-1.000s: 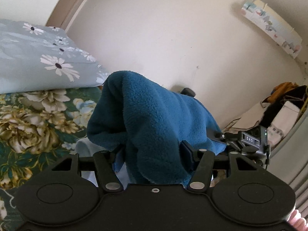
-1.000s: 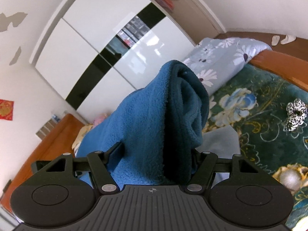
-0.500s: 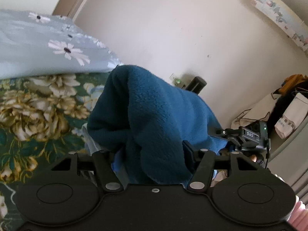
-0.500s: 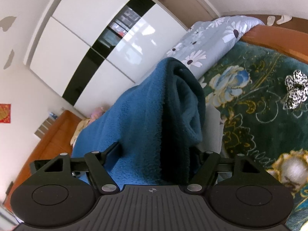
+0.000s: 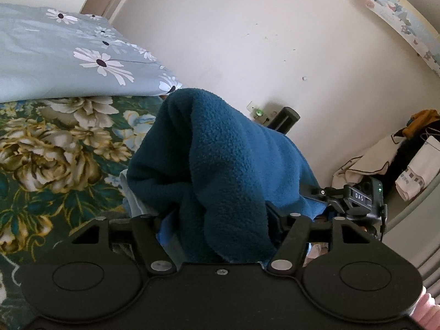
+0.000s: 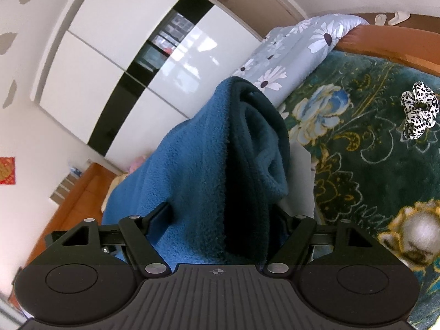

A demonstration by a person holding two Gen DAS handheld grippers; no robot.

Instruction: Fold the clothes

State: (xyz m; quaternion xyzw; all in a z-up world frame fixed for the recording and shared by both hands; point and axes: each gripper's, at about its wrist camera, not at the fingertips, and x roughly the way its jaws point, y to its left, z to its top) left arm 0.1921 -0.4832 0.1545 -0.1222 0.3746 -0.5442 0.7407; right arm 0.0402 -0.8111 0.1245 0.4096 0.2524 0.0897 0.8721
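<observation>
Blue fleece garment (image 5: 236,165) bunched between both grippers (jaws just opening); left gripper (image 5: 220,214) and right gripper (image 6: 222,214) grip uncertain; fingertips hidden.

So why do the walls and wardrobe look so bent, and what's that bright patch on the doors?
Both wrist views use fisheye lenses, so straight lines bow near the edges. In the right wrist view the glossy wardrobe mirrors window light as glare, and the inner fold of the blue fleece sinks into deep shadow. The left wrist view is evenly lit, with the fleece pile sharp.
</observation>
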